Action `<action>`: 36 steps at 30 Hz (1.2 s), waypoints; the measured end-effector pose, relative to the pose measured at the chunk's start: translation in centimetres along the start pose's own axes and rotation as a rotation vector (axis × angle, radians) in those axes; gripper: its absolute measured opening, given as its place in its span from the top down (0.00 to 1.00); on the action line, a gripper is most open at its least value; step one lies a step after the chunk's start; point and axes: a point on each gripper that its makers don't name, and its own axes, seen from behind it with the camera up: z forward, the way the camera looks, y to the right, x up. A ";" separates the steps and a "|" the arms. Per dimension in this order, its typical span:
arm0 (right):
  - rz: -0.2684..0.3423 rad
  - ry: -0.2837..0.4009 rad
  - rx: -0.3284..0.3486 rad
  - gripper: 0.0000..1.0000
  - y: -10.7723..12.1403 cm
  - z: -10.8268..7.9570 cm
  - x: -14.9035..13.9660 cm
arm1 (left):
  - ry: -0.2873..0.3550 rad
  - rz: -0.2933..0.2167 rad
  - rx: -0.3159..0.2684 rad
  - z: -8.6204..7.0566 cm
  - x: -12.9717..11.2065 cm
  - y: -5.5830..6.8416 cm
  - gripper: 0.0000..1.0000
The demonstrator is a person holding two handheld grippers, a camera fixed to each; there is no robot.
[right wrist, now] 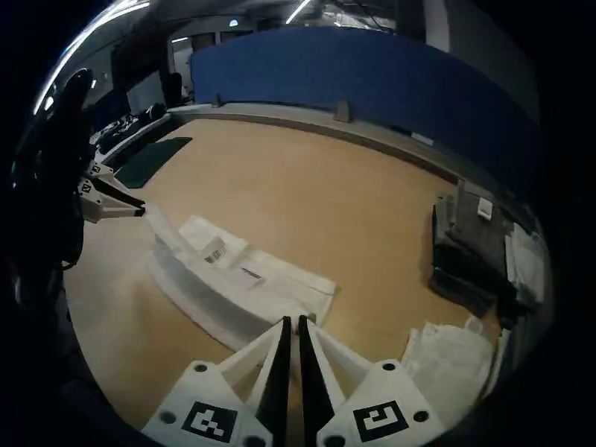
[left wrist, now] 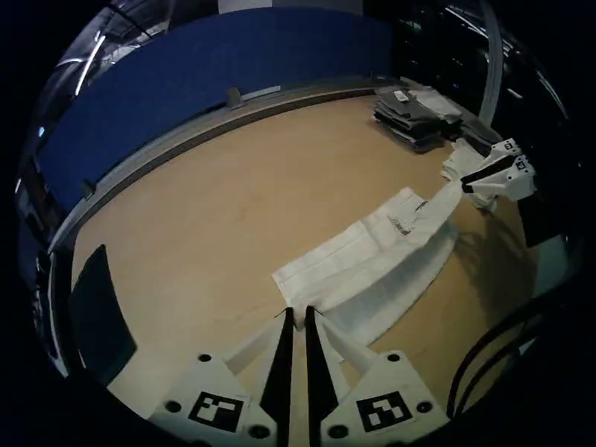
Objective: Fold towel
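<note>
On the tan worktop (left wrist: 223, 201), a white towel (left wrist: 372, 261) lies stretched out as a long, partly folded strip. At 6 o'clock in the left gripper view, the left claw (left wrist: 298, 316) is pinched together on one end. At 6 o'clock in the right gripper view, the right claw (right wrist: 293, 322) nips the opposite end. Grey folded cloths (left wrist: 413, 115) sit stacked at 1 o'clock, near a blue partition (left wrist: 223, 67).

The towel (left wrist: 372, 261) corner pinched in my left gripper (left wrist: 298, 311) is hidden between its fingertips, likewise the one in my right gripper (right wrist: 292, 319). The towel's tag (right wrist: 215, 253) is too small to make out, and the folded stack (right wrist: 468, 242) fades into the dark edge.
</note>
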 end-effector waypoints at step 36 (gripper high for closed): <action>0.027 -0.075 -0.071 0.86 2.5 4.9 -1.0 | -0.033 -0.010 0.032 5.5 -0.6 -2.1 0.69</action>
